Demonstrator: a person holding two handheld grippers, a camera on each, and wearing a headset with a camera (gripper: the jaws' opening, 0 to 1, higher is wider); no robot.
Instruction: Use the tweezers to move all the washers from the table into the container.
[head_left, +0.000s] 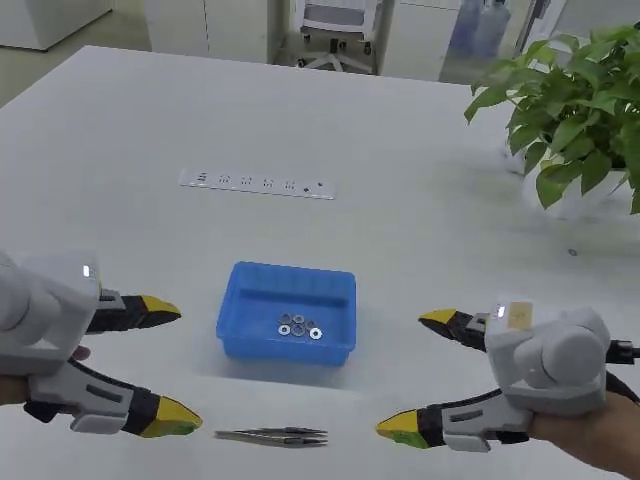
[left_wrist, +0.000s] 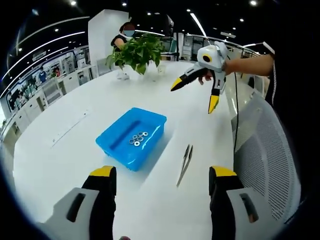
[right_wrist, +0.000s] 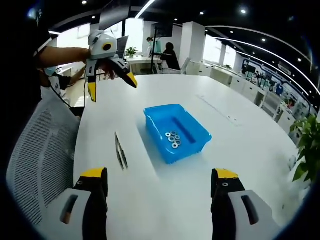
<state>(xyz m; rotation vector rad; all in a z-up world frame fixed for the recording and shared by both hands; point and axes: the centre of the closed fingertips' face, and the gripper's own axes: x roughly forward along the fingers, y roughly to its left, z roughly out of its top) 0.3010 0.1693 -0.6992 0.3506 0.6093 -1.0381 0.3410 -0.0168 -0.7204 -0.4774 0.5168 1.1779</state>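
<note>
All metal washers sit in blue plastic container, so steel tweezers lie idle; left claw, right claw released.

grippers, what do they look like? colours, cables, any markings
Both the left gripper and the right gripper have a rounded white-grey housing and two tapered black jaws with yellow tips. Each carries a small lit white indicator on top. The right one also has a pale tan label beside its light, and a thin black cable trails from its housing.
</note>
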